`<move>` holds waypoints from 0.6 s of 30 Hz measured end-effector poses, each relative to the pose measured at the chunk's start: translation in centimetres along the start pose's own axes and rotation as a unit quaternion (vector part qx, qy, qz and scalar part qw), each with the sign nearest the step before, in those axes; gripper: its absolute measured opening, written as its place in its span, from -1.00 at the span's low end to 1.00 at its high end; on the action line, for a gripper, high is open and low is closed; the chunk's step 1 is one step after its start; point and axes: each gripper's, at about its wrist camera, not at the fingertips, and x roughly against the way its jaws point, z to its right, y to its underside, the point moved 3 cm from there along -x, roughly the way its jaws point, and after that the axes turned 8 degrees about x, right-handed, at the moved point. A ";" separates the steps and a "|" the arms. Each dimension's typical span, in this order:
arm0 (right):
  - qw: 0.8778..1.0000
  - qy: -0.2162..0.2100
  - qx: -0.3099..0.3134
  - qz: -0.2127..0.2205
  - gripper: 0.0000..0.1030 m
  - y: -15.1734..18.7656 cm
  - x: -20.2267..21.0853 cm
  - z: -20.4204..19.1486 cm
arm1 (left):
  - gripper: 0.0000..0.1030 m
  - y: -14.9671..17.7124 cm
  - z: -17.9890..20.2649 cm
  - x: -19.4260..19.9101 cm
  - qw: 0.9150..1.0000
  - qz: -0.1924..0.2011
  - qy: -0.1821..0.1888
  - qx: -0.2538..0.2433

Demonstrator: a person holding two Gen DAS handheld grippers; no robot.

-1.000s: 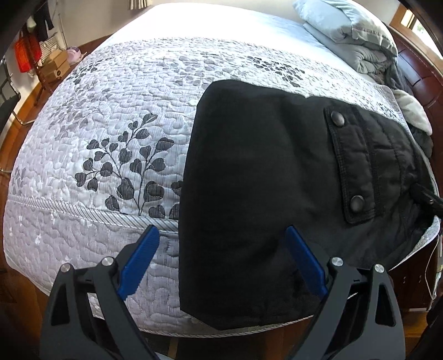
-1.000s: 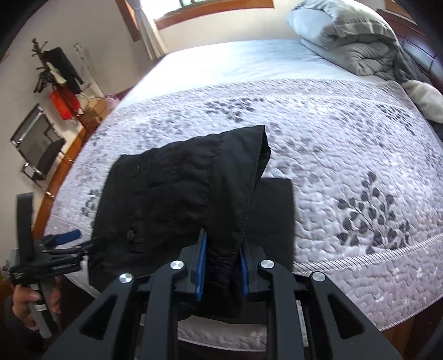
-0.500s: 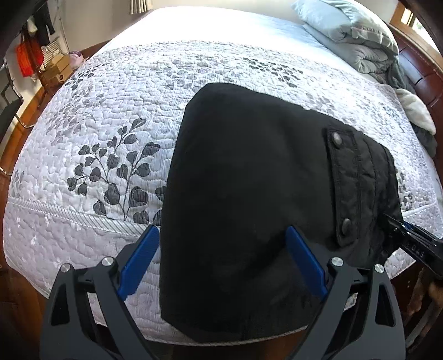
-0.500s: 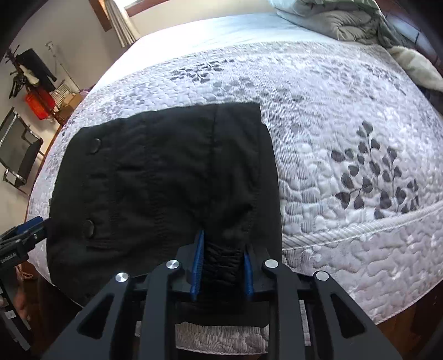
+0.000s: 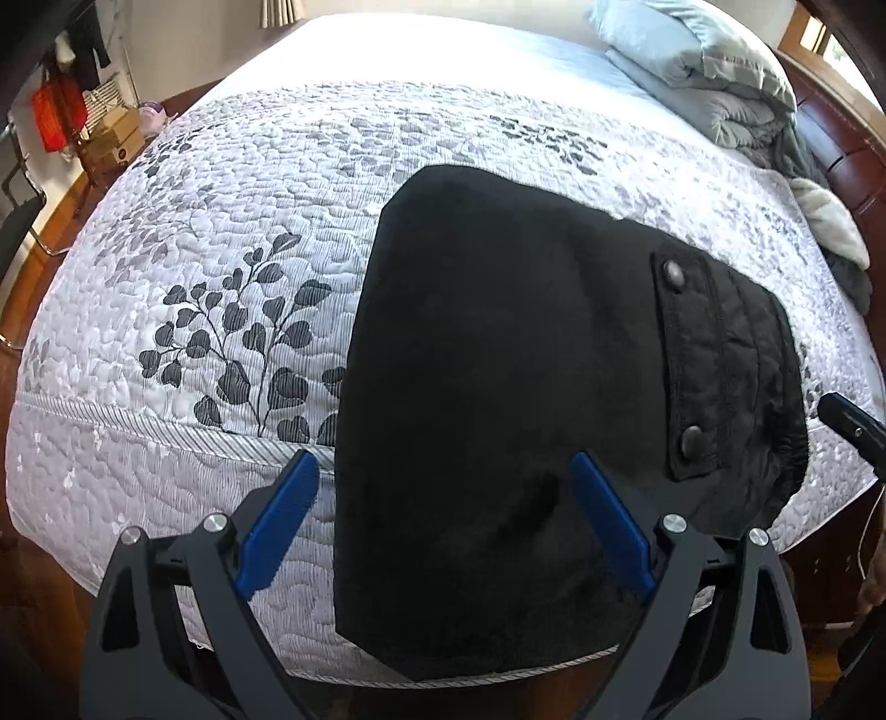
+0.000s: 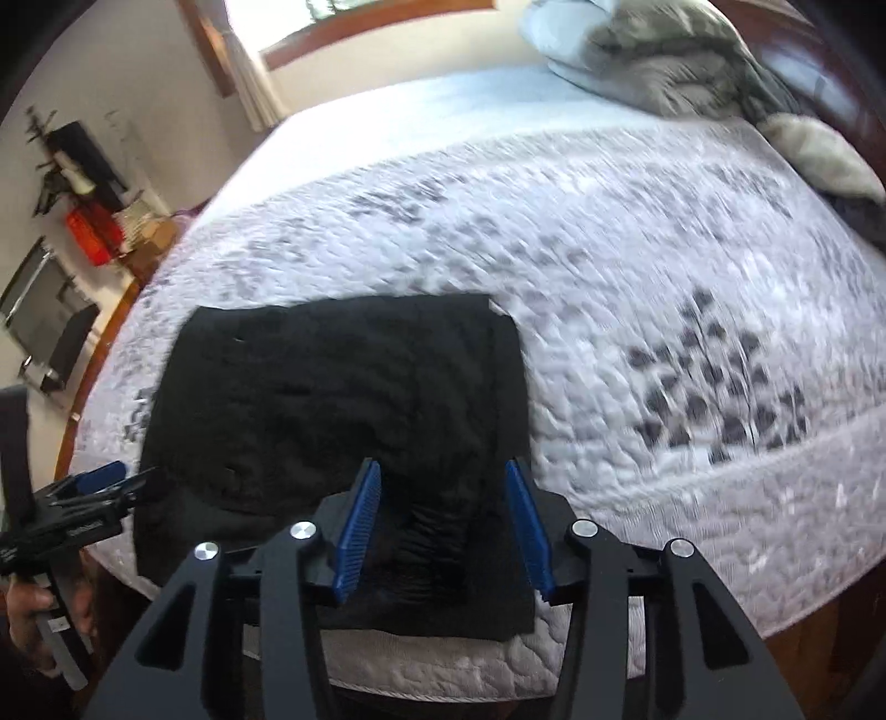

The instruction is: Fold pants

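black pants lie folded into a compact block at the near edge of a bed, on a white quilted bedspread stitched in pebbly swirls and printed with grey leafy sprigs. the lower end of the pants drapes over the bed's front edge.

the left wrist view is sharp. it shows the left gripper with its blue ribbed fingers spread wide, one over the bedspread and one over the dark cloth, pinching nothing. this view alone shows a stitched pocket flap with two round metal snaps near the right side of the pants, and the puckered, quilted-looking fabric beside it. the tip of the right gripper peeks in at the right edge of the bed.

the right wrist view is blurred. it shows the right gripper with its blue fingers apart, straddling a gathered, ribbed band of the pants without clamping it. only here do the pants read as a flat, roughly square shape. the left gripper appears at the left, held in a bare hand.

grey folded bedding sits at the far right corner against a dark wooden headboard. a window with a wooden frame shows only in the right view.
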 end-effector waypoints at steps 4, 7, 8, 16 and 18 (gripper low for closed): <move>0.999 -0.010 0.029 -0.016 -0.05 0.4 -1.1 -2.1 | 0.79 0.2 0.3 0.2 1.000 -0.002 -0.001 -0.014; 0.999 -0.012 0.019 -0.036 -0.06 1.9 -1.9 -2.1 | 0.79 0.6 0.5 0.1 1.000 -0.010 0.005 -0.015; 0.999 -0.008 0.015 -0.040 -0.06 2.1 -2.2 -1.8 | 0.79 0.7 0.5 0.0 1.000 -0.011 0.006 -0.016; 0.997 0.013 0.017 -0.074 -0.10 2.7 -4.3 -1.5 | 0.79 0.8 0.0 -1.0 1.000 -0.022 0.009 -0.013; 0.998 0.012 0.025 -0.061 -0.08 1.7 -3.2 -2.2 | 0.79 0.6 -0.5 -0.6 1.000 -0.013 0.005 -0.015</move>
